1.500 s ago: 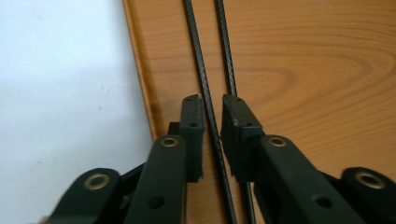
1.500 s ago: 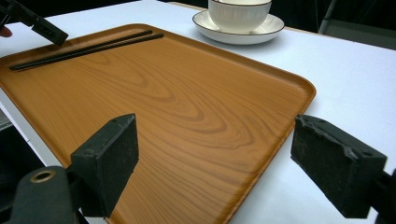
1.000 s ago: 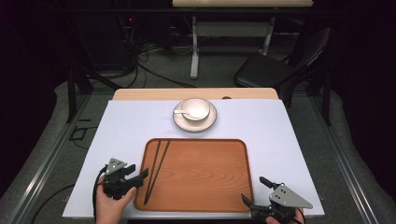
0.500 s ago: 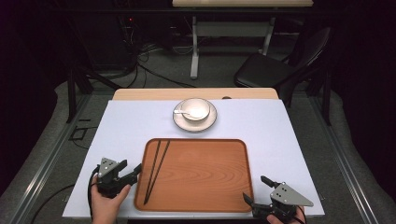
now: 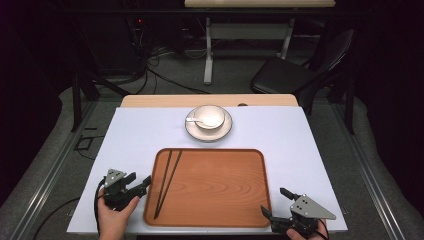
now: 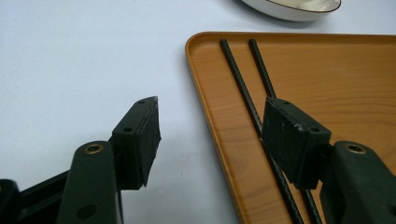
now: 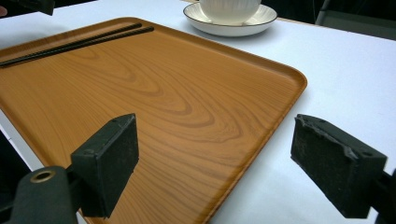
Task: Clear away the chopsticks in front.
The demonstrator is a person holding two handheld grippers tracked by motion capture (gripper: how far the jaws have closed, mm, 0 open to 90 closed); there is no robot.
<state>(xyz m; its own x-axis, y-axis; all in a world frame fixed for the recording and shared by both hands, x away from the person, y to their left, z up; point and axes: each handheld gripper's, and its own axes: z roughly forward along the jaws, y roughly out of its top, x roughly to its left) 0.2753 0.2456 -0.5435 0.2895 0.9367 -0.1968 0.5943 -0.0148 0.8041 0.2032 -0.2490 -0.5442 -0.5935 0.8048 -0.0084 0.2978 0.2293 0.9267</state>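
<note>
A wooden tray [image 5: 215, 187] lies on the white table near the front edge. Two black chopsticks [image 5: 167, 180] rest side by side along its left side. My left gripper [image 5: 140, 181] sits just left of the tray. It is open, and its jaws have just been opening a little wider. In the left gripper view [image 6: 215, 126] the jaws straddle the tray's left rim [image 6: 205, 107] beside the chopsticks [image 6: 243, 88], gripping nothing. My right gripper [image 5: 272, 201] stands open at the tray's near right corner. The right gripper view [image 7: 222, 158] looks across the tray [image 7: 163, 93].
A white bowl [image 5: 209, 117] with a spoon [image 5: 196, 120] in it stands on a saucer [image 5: 220, 132] behind the tray. Bare white table lies to either side. A black chair [image 5: 290, 75] and desk legs stand on the floor beyond the table.
My left gripper has shifted slightly left, away from the tray's edge. The right gripper, tray, chopsticks and bowl have stayed put.
</note>
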